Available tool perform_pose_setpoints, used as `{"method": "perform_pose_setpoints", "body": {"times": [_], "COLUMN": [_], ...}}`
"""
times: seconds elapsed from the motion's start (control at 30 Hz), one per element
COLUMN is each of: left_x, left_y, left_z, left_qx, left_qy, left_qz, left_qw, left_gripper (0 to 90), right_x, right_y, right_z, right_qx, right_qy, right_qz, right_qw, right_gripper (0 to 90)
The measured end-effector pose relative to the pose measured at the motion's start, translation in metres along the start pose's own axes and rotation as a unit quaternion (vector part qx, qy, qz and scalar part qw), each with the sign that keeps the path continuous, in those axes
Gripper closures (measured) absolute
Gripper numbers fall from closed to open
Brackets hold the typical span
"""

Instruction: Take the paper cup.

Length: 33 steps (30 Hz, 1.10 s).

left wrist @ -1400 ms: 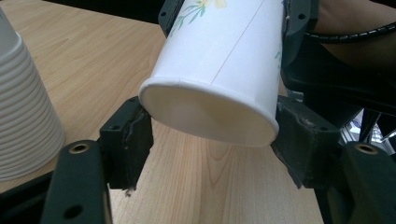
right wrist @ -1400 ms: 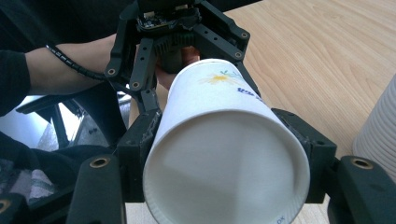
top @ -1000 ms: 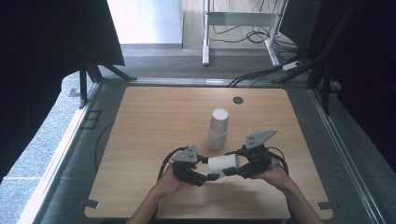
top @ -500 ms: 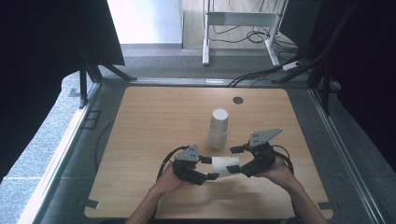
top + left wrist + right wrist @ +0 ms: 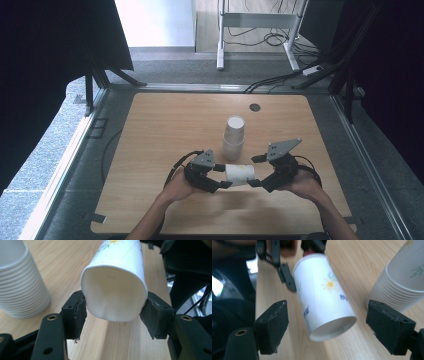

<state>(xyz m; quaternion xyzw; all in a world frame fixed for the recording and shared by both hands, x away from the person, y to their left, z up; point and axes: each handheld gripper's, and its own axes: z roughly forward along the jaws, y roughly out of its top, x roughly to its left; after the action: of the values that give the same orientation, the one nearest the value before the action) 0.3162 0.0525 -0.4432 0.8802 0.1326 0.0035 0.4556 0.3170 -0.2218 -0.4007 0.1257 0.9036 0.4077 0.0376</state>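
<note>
My left gripper pinches the rim of a daisy-print paper cup, held sideways just above the desk, near the cup stack. My right gripper has just been opening; its jaws now stand spread around the cup's base without touching. The rim is already squashed oval, so it could crease or slip free.

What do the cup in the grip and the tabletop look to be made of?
Cup: thin paper, matte white with printed flowers; its rolled rim flattens between the left hand-held gripper pads. Tabletop: light wood grain, smooth, possibly laminate rather than solid wood.
</note>
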Motion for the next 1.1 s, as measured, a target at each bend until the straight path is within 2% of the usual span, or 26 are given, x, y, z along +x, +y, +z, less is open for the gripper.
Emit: {"method": "perform_pose_setpoints", "body": {"times": [0.13, 0.23, 0.43, 0.6, 0.73, 1.0, 1.1], "left_x": [0.002, 0.003, 0.003, 0.001, -0.001, -0.003, -0.003], "left_y": [0.010, 0.018, 0.034, 0.042, 0.046, 0.050, 0.049], "left_z": [-0.003, -0.005, -0.007, -0.006, -0.003, 0.002, 0.003], "left_qx": [0.029, 0.060, 0.113, 0.144, 0.158, 0.166, 0.159], "left_qy": [0.005, 0.009, 0.008, 0.005, 0.003, -0.001, -0.004], "left_qz": [0.007, 0.016, 0.034, 0.043, 0.048, 0.055, 0.053], "left_qw": [0.9995, 0.9980, 0.9930, 0.9887, 0.9863, 0.9847, 0.9859], "left_gripper": [39.3, 39.2, 39.2, 39.2, 39.2, 39.0, 36.6], "right_x": [0.004, 0.007, 0.012, 0.012, 0.013, 0.013, 0.014], "right_y": [0.004, 0.008, 0.014, 0.015, 0.016, 0.013, 0.011], "right_z": [0.005, 0.011, 0.027, 0.038, 0.045, 0.053, 0.053], "right_qx": [0.032, 0.055, 0.091, 0.109, 0.116, 0.136, 0.134], "right_qy": [-0.016, -0.023, -0.033, -0.030, -0.026, -0.020, -0.019], "right_qz": [-0.026, -0.049, -0.084, -0.093, -0.096, -0.098, -0.094], "right_qw": [0.9990, 0.9971, 0.9918, 0.9892, 0.9882, 0.9856, 0.9863], "right_gripper": [16.6, 16.3, 16.4, 18.3, 22.2, 34.6, 36.0]}}
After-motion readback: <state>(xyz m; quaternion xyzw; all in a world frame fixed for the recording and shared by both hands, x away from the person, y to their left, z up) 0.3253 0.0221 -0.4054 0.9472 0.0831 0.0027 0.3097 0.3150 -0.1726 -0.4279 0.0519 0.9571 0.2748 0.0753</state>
